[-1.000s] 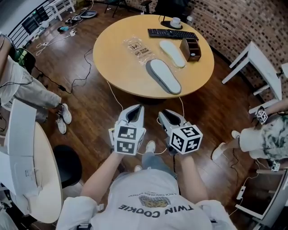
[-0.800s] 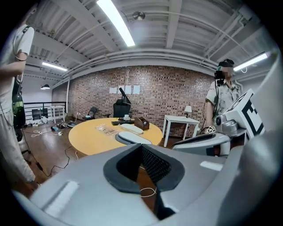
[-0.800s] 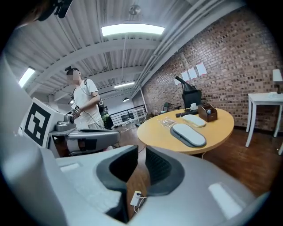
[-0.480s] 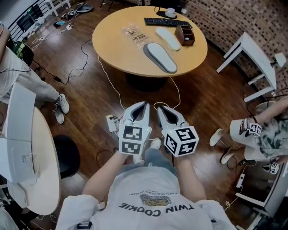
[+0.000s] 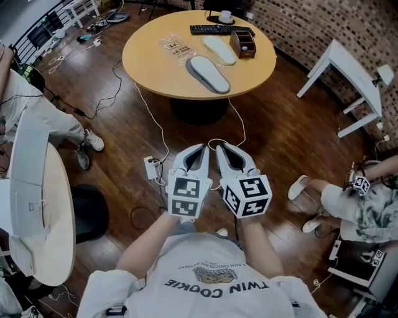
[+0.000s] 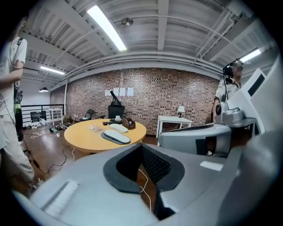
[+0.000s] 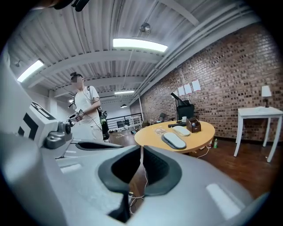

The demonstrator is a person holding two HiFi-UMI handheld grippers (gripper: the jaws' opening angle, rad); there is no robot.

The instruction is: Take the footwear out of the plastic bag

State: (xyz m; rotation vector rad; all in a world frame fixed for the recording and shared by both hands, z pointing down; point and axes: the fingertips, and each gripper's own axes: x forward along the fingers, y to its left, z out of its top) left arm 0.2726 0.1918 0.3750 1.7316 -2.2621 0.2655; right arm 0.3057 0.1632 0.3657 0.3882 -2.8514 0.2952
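Wood floor (image 5: 124,136), brick wall (image 5: 298,18) at the far side. I read the left tool (image 5: 200,149) as narrow: jaws together at the tips, nothing between them. Right tool (image 5: 222,148): jaws together too, empty. Both hang side by side over the floor, near the operator's body, well apart from the round surface (image 5: 143,62) ahead.

On the surface: grey slipper (image 5: 209,74) toward the near edge, white slipper (image 5: 220,49) just behind it. Both lie outside the bag (image 5: 175,47), which lies flat just left of them. Keyboard (image 5: 211,29) and box (image 5: 243,44) sit at the far side. One person (image 5: 31,118) is on the left.
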